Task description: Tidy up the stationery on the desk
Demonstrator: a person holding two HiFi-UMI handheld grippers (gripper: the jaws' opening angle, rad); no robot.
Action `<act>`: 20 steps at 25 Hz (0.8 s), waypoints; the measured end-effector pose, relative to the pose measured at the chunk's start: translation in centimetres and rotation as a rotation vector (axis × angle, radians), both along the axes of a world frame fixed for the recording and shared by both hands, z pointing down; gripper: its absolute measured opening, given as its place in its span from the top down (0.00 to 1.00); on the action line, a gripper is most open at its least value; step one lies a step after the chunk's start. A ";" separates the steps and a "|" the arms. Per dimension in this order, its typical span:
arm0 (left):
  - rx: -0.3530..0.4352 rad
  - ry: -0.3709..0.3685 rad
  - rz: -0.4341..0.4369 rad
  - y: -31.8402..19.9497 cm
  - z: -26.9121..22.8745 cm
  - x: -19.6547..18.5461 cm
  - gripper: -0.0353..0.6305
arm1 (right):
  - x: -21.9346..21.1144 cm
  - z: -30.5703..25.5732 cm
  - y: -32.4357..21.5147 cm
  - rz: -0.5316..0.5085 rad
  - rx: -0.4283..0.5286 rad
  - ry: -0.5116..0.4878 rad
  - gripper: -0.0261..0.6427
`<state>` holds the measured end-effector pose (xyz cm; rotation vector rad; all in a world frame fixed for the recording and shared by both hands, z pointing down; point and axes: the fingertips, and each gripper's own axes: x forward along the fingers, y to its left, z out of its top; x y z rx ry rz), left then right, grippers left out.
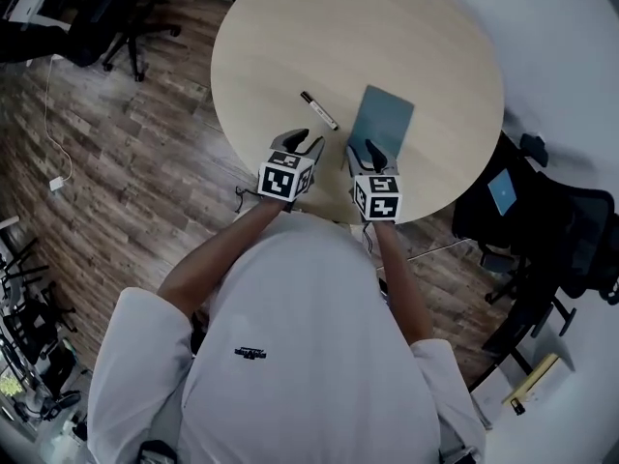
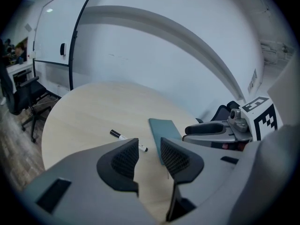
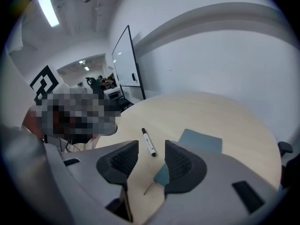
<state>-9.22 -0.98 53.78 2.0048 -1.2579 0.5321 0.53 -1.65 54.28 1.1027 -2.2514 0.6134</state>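
Observation:
On the round pale wood table [image 1: 406,27] lie a black-and-white marker [image 1: 319,110] and, just right of it, a teal notebook [image 1: 382,122]. My left gripper [image 1: 308,144] hovers at the table's near edge, short of the marker, open and holding nothing. My right gripper [image 1: 373,152] is over the notebook's near end, open and empty too. In the left gripper view the marker [image 2: 127,140] and notebook [image 2: 163,128] lie beyond the left gripper [image 2: 150,156]. The right gripper [image 3: 152,161] faces the marker [image 3: 149,142] and notebook [image 3: 202,140]. A thin dark strand [image 3: 151,187] sticks out at the notebook's near corner.
A black office chair [image 1: 546,225] carrying a blue item [image 1: 502,193] stands right of the table. Another chair [image 1: 116,17] is at the far left on the wood floor [image 1: 126,162]. A whiteboard [image 2: 58,34] stands beyond the table. A long box [image 1: 530,383] lies on the floor at lower right.

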 end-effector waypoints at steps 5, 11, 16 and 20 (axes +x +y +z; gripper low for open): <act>-0.007 -0.012 -0.007 0.6 0.6 -2.6 0.74 | -4.1 1.0 -0.4 -0.062 -0.016 0.017 0.67; -0.035 0.013 0.005 1.1 1.3 -5.5 0.87 | -7.3 3.4 -1.9 -0.109 -0.034 0.068 0.70; -0.071 0.055 0.008 1.1 1.9 -7.7 0.90 | -8.7 6.2 -3.4 -0.147 -0.048 0.150 0.72; -0.091 0.074 -0.001 0.8 2.6 -9.6 0.90 | -9.5 9.2 -4.9 -0.173 -0.067 0.226 0.74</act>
